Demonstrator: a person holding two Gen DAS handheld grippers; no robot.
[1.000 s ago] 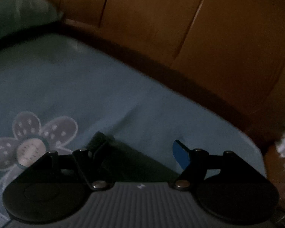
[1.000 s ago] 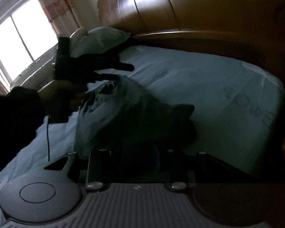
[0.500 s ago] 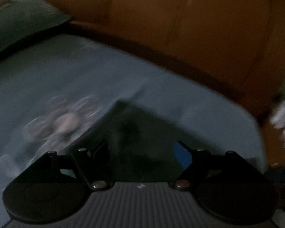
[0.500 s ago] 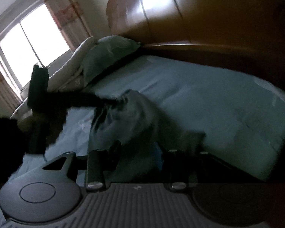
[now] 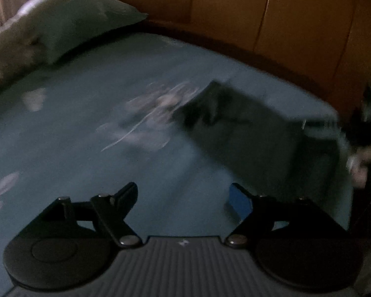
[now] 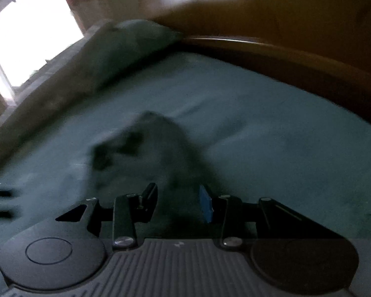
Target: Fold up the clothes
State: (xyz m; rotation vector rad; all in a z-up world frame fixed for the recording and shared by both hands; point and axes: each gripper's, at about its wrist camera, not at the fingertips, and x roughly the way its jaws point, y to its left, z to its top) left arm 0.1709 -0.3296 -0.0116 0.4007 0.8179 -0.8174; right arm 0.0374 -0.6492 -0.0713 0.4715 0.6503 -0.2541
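My left gripper (image 5: pixel 183 198) hangs spread and empty; my right gripper (image 6: pixel 178 203) brackets the dark garment (image 6: pixel 148 153) (contact unclear, blurred), heaped at twelve o'clock on the bedsheet (image 6: pixel 272 128). I'd spread it flat before creasing.

One dark garment (image 5: pixel 257 146), one pillow (image 5: pixel 81 22), one blue bedsheet (image 5: pixel 61 148), one wooden headboard (image 5: pixel 296 24), one window (image 6: pixel 29 32)

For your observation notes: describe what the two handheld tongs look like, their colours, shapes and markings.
Both the left tongs and right tongs have a grey ribbed body, two black round discs, black linkages with silver rivets, one black finger and one blue-padded finger.
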